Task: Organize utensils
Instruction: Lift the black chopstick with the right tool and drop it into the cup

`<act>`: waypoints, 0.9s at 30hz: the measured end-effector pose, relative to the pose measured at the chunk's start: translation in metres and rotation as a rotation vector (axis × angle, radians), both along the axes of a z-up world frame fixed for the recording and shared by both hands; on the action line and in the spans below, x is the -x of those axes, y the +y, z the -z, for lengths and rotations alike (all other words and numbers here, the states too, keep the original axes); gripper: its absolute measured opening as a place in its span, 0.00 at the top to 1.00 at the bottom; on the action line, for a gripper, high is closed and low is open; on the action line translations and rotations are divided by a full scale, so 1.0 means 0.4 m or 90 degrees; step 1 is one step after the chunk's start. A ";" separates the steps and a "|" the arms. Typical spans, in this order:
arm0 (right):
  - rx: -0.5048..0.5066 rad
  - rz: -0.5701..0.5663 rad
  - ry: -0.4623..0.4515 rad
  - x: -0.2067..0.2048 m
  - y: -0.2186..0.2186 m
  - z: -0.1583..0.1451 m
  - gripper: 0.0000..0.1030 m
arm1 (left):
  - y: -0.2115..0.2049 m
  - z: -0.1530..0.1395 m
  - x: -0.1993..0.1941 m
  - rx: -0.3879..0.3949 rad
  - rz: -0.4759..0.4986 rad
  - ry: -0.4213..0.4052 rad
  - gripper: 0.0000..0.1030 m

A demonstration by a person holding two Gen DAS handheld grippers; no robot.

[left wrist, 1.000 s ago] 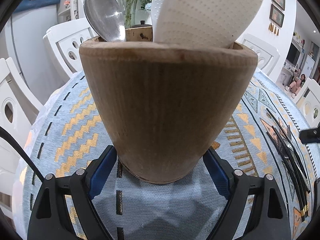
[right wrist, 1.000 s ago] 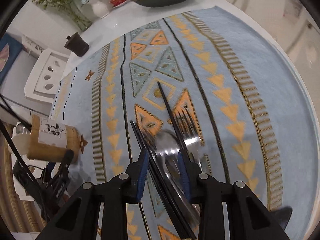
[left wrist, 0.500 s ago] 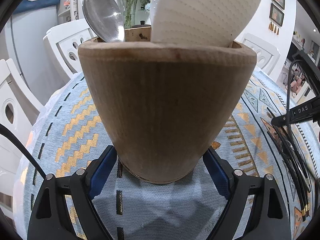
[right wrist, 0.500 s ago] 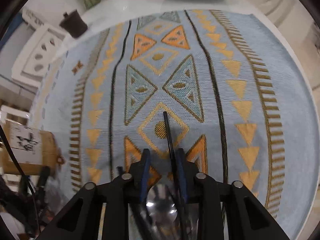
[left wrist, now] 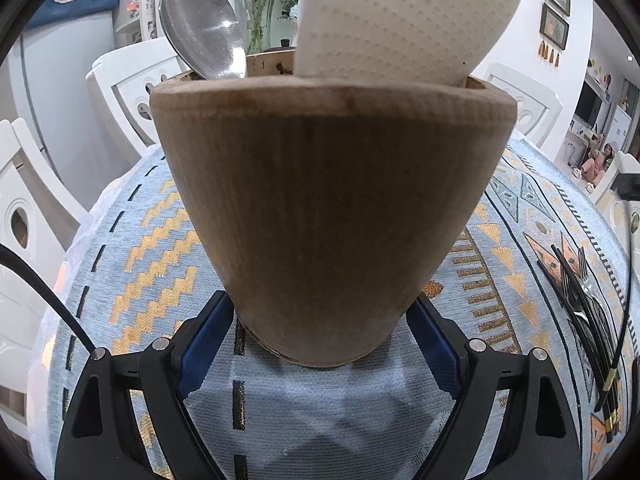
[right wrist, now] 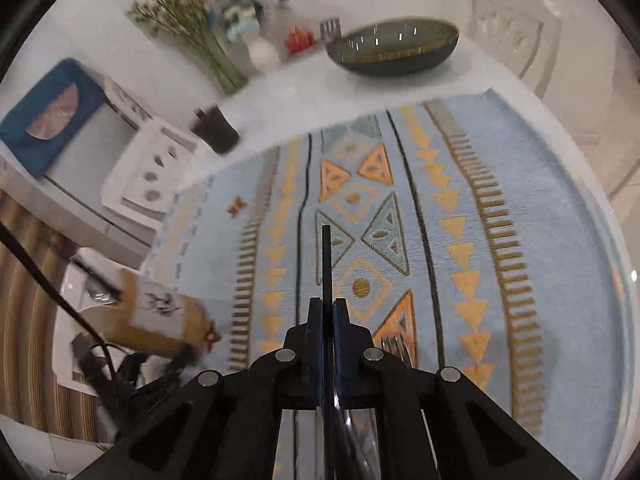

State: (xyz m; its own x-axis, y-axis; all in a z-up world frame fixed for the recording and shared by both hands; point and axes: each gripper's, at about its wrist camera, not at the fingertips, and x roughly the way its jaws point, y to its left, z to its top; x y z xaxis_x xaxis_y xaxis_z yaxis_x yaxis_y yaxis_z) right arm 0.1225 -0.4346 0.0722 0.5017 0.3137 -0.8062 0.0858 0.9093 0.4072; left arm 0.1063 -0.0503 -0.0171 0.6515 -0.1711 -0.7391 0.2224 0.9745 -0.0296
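Observation:
A wooden utensil holder (left wrist: 332, 216) stands on the patterned tablecloth (left wrist: 132, 248) with a metal spoon (left wrist: 200, 28) and a white perforated spatula (left wrist: 400, 16) in it. My left gripper (left wrist: 320, 320) has its blue pads (left wrist: 208, 332) against the holder's base, the jaws easing open slightly. My right gripper (right wrist: 328, 304) is shut on a black chopstick (right wrist: 326, 256) that sticks straight forward, raised above the cloth. A fork (right wrist: 394, 350) and more black chopsticks (left wrist: 576, 308) lie on the cloth below it. The holder (right wrist: 160, 316) shows blurred at the left of the right wrist view.
A dark bowl (right wrist: 392, 46), a vase of flowers (right wrist: 192, 28) and a dark cup (right wrist: 216, 130) stand at the table's far side. White chairs (left wrist: 132, 92) ring the table. A person (left wrist: 600, 160) sits in a far room.
The right gripper closed on one black chopstick and lifted it off the cloth, away from the fork and the other chopsticks. The left gripper and the holder stayed put.

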 end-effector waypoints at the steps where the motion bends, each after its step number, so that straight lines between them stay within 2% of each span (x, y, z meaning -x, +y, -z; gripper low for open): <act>1: 0.002 0.003 -0.011 0.022 0.001 -0.021 0.96 | 0.000 0.000 0.000 0.000 0.000 0.000 0.15; 5: 0.013 0.019 -0.043 0.089 0.009 -0.080 0.96 | 0.002 0.005 -0.009 0.005 0.002 0.010 0.15; 11: -0.003 0.033 -0.093 0.128 0.039 -0.156 0.96 | 0.001 0.004 -0.016 0.001 0.001 0.010 0.15; 20: -0.018 -0.011 -0.197 0.078 0.100 -0.294 0.96 | 0.009 0.000 -0.012 0.004 0.001 0.007 0.15; 27: -0.004 -0.051 -0.290 0.025 0.153 -0.438 0.96 | 0.005 -0.006 -0.004 -0.003 -0.001 -0.005 0.16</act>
State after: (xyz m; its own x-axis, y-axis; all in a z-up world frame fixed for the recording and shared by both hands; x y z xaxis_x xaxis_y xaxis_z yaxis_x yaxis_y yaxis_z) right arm 0.1125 -0.3733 0.2473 0.7784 0.3691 -0.5077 -0.1726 0.9035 0.3923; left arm 0.1078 -0.0481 -0.0149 0.6571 -0.1675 -0.7350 0.2217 0.9748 -0.0240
